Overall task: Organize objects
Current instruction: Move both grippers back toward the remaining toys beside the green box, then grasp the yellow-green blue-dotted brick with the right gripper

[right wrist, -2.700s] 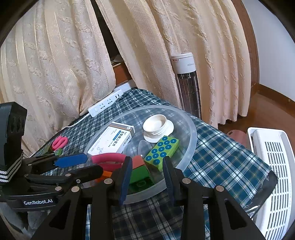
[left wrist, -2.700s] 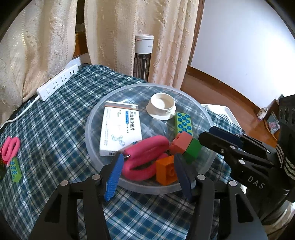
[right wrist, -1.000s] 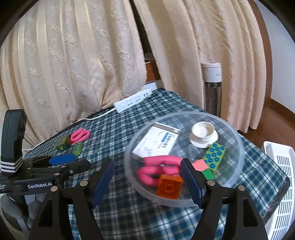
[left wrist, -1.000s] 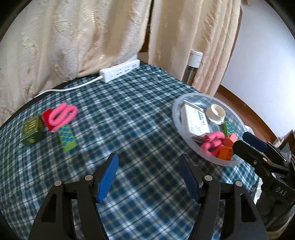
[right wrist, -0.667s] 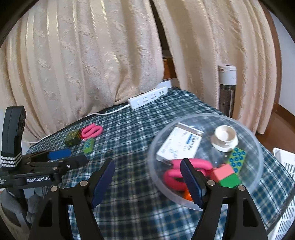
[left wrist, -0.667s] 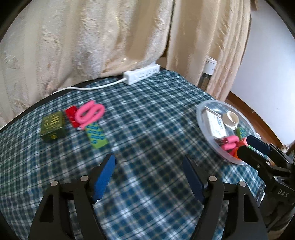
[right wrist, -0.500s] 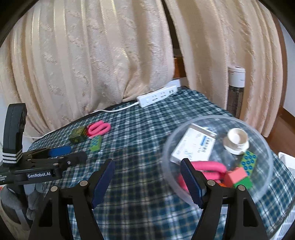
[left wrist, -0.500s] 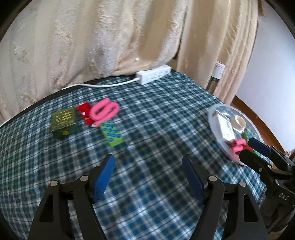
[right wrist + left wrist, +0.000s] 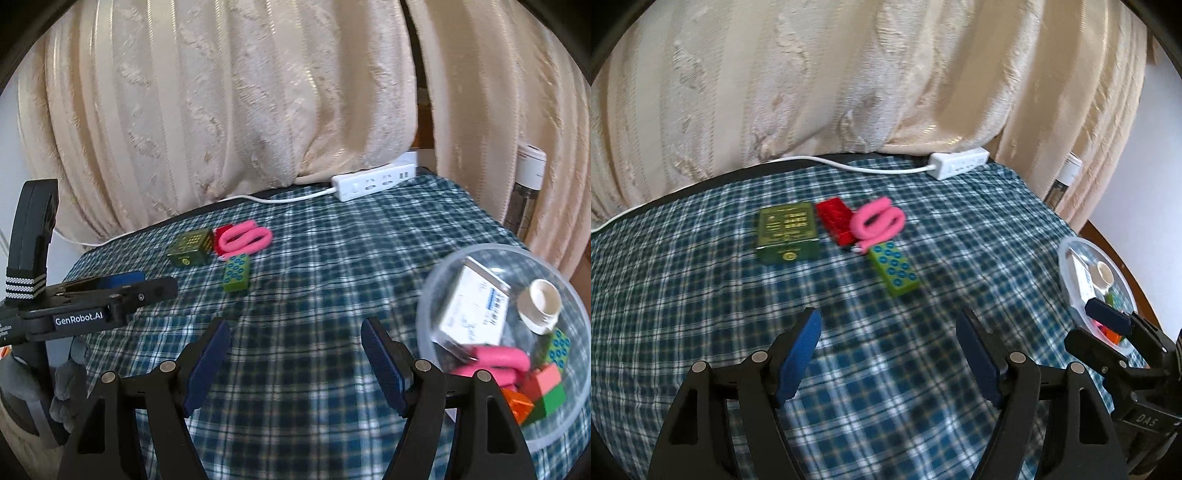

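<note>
On the plaid tablecloth lie a green tin box (image 9: 786, 233), a red brick (image 9: 835, 224), pink-handled scissors (image 9: 878, 223) and a green brick with blue studs (image 9: 894, 268). They also show in the right wrist view: tin (image 9: 191, 246), scissors (image 9: 243, 237), green brick (image 9: 236, 274). A clear round tray (image 9: 432, 295) at the right holds a white box (image 9: 474, 312), a white cup (image 9: 540, 301), pink scissors (image 9: 498, 363) and coloured bricks (image 9: 543, 387). My left gripper (image 9: 888, 352) is open and empty, short of the green brick. My right gripper (image 9: 295, 350) is open and empty, left of the tray.
A white power strip (image 9: 958, 162) with its cable lies at the table's far edge under cream curtains (image 9: 849, 74). A white tower appliance (image 9: 526, 184) stands past the right edge. The tray also shows at the right in the left wrist view (image 9: 1065, 258).
Both grippers have swung left, away from the tray. The loose tin, red brick, scissors and green brick are now centred and closer in the left wrist view. Both grippers stay open.
</note>
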`<state>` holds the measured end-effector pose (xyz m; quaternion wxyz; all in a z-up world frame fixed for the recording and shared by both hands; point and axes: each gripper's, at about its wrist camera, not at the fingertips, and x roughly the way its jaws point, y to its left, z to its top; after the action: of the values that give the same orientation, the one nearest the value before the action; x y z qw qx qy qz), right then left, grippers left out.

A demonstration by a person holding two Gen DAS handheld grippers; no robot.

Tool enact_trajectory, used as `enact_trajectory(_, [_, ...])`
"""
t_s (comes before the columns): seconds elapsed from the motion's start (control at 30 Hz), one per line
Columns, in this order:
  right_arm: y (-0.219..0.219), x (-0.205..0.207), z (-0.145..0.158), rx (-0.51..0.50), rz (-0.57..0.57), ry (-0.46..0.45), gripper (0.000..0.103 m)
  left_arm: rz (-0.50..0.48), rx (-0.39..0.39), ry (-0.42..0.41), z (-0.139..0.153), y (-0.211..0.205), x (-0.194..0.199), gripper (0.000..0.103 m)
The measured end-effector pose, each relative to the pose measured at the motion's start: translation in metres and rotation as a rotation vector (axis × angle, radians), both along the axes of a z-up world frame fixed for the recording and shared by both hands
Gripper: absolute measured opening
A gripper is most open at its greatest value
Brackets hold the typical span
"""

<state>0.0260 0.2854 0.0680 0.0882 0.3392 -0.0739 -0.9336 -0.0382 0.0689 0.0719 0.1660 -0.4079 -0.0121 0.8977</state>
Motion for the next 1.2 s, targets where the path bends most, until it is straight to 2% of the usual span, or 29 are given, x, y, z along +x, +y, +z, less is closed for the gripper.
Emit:
enact_trajectory(0.87, [-0.071,-0.095,-0.027,0.069,0.153,-0.101,0.077,0.136,-0.021,-0.033,-0.019,-0.052,-0.025,0.077])
enact_trajectory(1.2, [-0.094,-0.128,-0.040,0.101,0.186,-0.138,0.063,0.168,-0.023,-0.054,-0.025,-0.061,-0.031,0.077])
